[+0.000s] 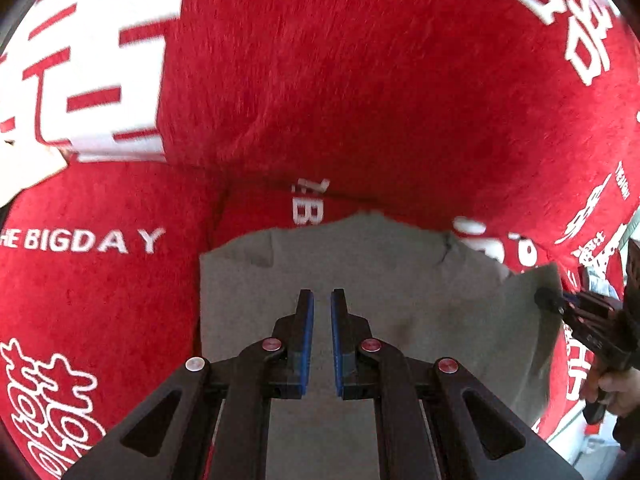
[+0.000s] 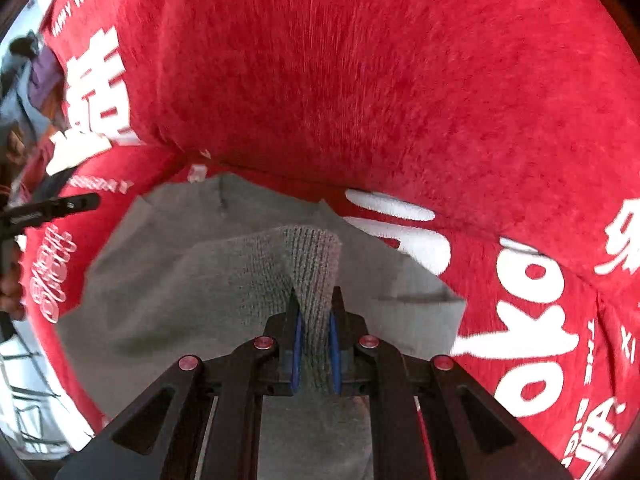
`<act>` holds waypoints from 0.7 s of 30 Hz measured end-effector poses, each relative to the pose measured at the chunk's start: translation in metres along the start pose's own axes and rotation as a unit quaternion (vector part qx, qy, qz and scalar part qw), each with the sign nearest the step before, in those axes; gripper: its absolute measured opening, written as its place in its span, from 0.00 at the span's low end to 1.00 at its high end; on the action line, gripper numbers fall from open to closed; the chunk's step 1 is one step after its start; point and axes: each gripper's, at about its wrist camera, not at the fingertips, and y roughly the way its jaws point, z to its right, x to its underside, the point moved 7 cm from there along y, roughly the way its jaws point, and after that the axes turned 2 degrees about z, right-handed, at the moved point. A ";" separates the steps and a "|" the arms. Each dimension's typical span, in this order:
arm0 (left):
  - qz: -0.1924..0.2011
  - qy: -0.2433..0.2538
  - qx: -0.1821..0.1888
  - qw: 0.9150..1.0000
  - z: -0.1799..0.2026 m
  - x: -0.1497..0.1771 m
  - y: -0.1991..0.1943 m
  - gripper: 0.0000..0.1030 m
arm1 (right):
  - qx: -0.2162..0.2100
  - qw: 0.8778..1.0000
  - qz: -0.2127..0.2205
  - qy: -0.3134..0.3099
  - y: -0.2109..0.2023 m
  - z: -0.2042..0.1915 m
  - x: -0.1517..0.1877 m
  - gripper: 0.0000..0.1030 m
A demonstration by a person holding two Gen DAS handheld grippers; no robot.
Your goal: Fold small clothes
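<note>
A small grey garment [image 1: 400, 280] lies spread on the seat of a red sofa cover [image 1: 360, 80]. My left gripper [image 1: 322, 292] hovers over the garment's middle with its blue pads nearly together; I see no cloth pinched between them. My right gripper [image 2: 316, 292] is shut on the garment's ribbed grey cuff [image 2: 312, 264], which stands up between the pads above the rest of the garment [image 2: 180, 280]. In the left wrist view the right gripper [image 1: 548, 298] sits at the garment's lifted right edge. In the right wrist view the left gripper [image 2: 92, 202] shows at the far left.
The red plush cover [image 2: 360, 80] with white printed lettering rises as a backrest behind the garment and wraps both sides. A person's hand [image 1: 612, 392] holds the right tool. A bit of room and floor [image 2: 24, 380] shows at the left edge.
</note>
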 end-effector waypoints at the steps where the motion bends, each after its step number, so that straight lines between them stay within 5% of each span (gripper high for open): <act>1: -0.012 0.002 0.004 1.000 -0.001 0.003 0.004 0.10 | 0.001 1.000 -0.011 0.000 0.009 0.001 0.001 0.12; 10: -0.132 0.041 0.052 0.989 0.014 0.047 0.030 0.13 | -0.009 0.999 -0.042 -0.014 0.027 0.006 0.023 0.12; 12: -0.160 0.053 0.047 0.985 0.021 0.054 0.041 0.62 | -0.011 0.999 -0.044 -0.017 0.029 0.006 0.023 0.13; 13: -0.165 0.056 0.040 0.984 0.022 0.056 0.044 0.97 | -0.012 0.999 -0.045 -0.019 0.030 0.006 0.022 0.14; 14: -0.155 0.062 0.028 0.986 0.023 0.056 0.046 1.00 | -0.013 0.999 -0.047 -0.019 0.031 0.005 0.022 0.14; 19: -0.144 0.087 0.005 0.986 0.024 0.059 0.056 0.90 | -0.017 0.999 -0.048 -0.017 0.034 0.006 0.023 0.14; 21: -0.138 0.092 -0.002 0.986 0.021 0.057 0.056 0.69 | -0.020 0.999 -0.047 -0.017 0.034 0.006 0.024 0.14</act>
